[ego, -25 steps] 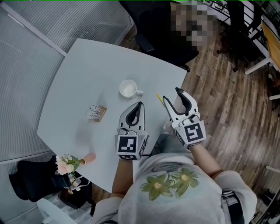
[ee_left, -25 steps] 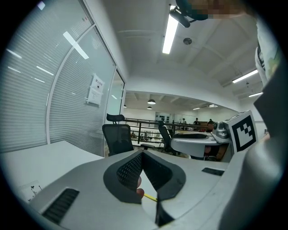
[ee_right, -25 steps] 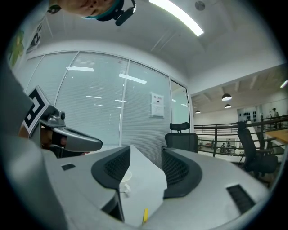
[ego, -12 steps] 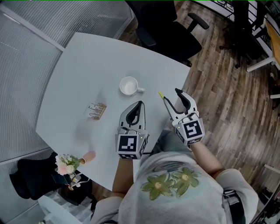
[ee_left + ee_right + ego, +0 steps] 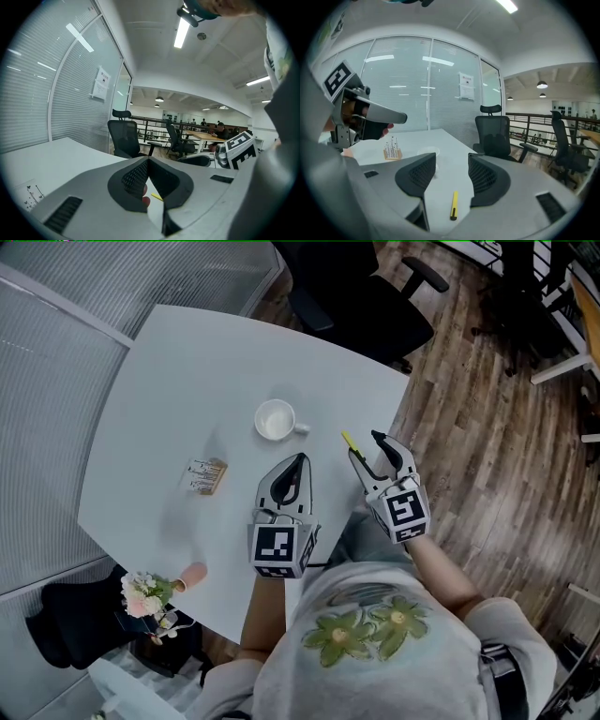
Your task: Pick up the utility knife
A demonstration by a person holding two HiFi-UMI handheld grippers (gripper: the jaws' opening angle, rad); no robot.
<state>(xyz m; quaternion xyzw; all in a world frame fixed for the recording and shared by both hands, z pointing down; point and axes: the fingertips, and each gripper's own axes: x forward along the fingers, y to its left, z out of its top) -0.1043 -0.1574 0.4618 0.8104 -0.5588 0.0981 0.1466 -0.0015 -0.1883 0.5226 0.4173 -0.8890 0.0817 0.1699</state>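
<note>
The utility knife is slim and yellow and lies flat on the white table close to its right edge. My right gripper hovers just behind the knife, open, with nothing between its jaws. In the right gripper view the knife lies on the table below the gap between the jaws of the right gripper. My left gripper is held over the table to the knife's left, shut and empty. Through the left gripper only a sliver of the knife shows.
A white cup stands on the table left of the knife. A small card holder sits further left. A black office chair stands beyond the far edge. Flowers sit off the table's near-left corner. Wooden floor lies to the right.
My right gripper has edged slightly forward and left, closer to the knife. The left gripper has held its place.
</note>
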